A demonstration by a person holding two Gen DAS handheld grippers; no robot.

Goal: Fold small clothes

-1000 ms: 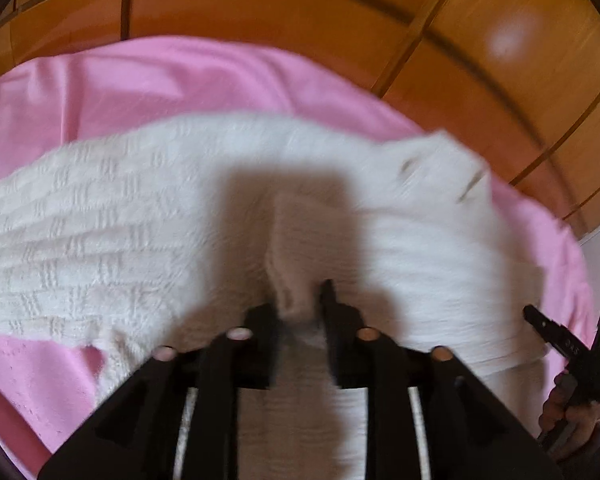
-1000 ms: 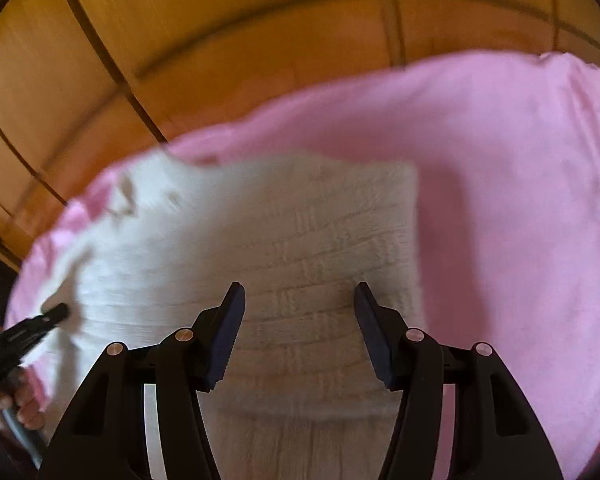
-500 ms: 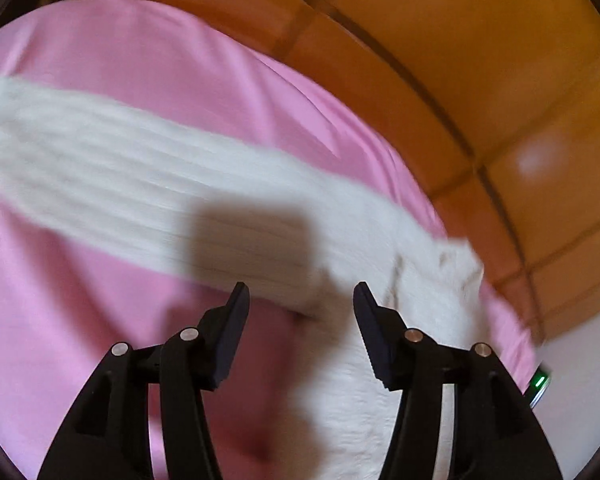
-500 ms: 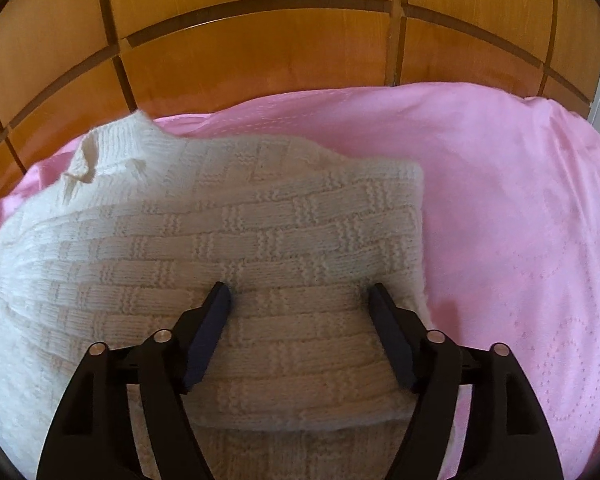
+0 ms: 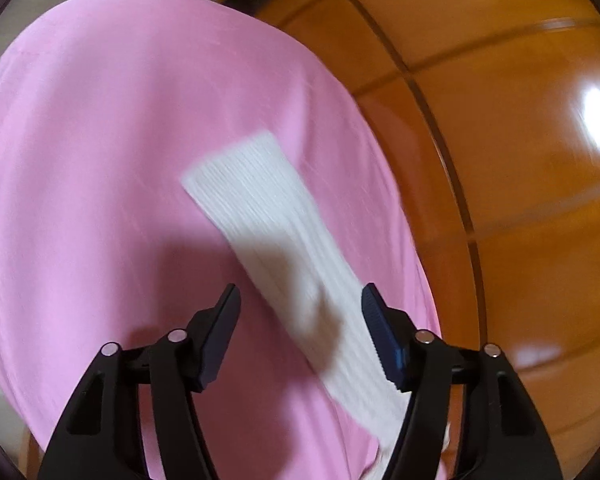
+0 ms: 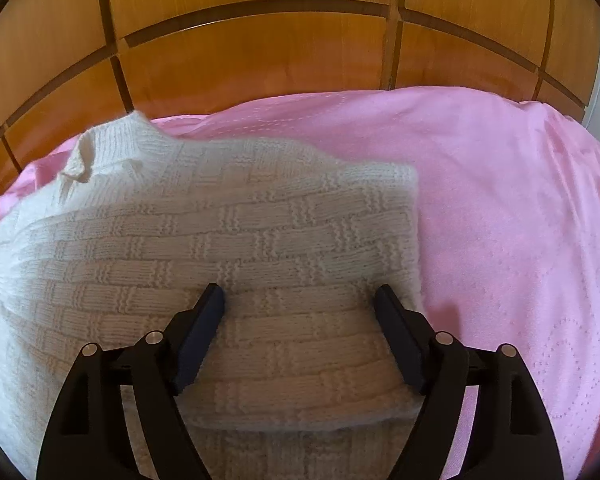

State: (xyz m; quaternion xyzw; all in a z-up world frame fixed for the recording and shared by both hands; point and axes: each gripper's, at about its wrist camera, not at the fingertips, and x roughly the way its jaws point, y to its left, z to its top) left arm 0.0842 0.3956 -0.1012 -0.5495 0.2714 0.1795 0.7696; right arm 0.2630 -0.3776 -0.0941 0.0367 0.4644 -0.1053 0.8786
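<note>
A white knitted sweater lies on the pink sheet, with one side folded over so that it has a straight right edge; its collar is at the far left. My right gripper hovers just over the folded part. Its jaws are opening and its pads press on nothing. In the left wrist view the sweater's ribbed sleeve stretches flat across the pink sheet toward the lower right. My left gripper is open above the sleeve, which passes beneath the gap without being pinched.
A glossy wooden panelled wall runs along the far edge of the bed, and it shows again at the right as the wooden wall. Bare pink sheet spreads to the right of the sweater and to the left of the sleeve.
My left gripper let go of the pinched knit, opened, rolled and swept sideways out along the sleeve. My right gripper's jaws spread wider over the folded sweater.
</note>
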